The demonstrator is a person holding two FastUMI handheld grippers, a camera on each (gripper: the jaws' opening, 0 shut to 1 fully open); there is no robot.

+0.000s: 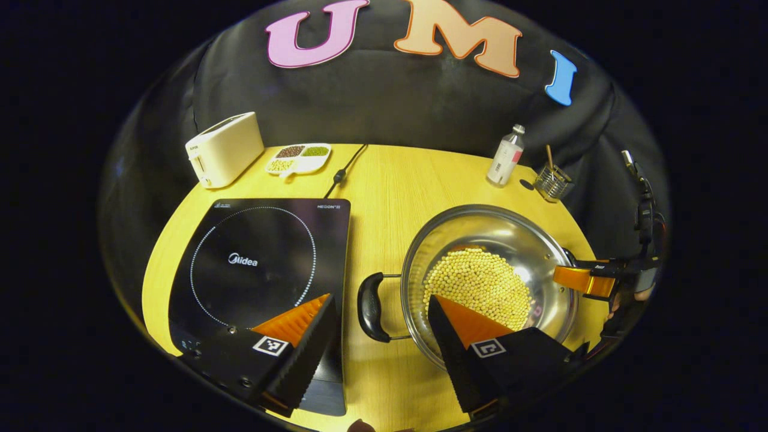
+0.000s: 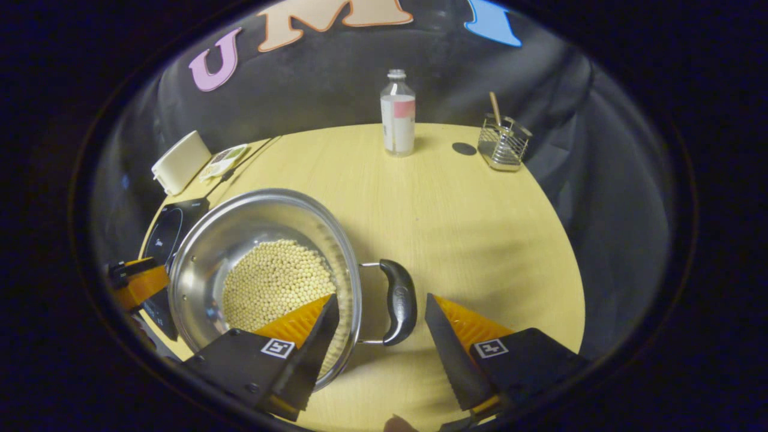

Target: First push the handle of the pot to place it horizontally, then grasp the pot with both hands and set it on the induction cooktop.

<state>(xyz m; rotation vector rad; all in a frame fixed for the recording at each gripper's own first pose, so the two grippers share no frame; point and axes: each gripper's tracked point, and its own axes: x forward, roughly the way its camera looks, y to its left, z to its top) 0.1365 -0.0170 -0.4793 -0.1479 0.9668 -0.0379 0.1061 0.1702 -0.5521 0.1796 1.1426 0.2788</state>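
In the left gripper view we see, from left to right, a cream toaster (image 1: 223, 149) at the far edge of the yellow worktop (image 1: 390, 186), then a white divided dish (image 1: 298, 158) holding dark, green and pale grains in separate compartments. In front of them lies the black induction cooktop (image 1: 258, 264). Just right of it, on the bare worktop, stands the steel pot (image 1: 528, 240), its floor covered with pale yellow beans (image 1: 477, 282). Its near black handle (image 1: 369, 306) points toward the cooktop. Our left gripper (image 1: 379, 327) hangs above that handle with its jaws spread wide, gripping nothing. Farther right stand a clear bottle (image 1: 506, 156) and a wire holder (image 1: 553, 182) with a stick in it.

In the right gripper view, our right gripper (image 2: 381, 330) has its jaws released on either side of the pot's other handle (image 2: 399, 300), not touching it.
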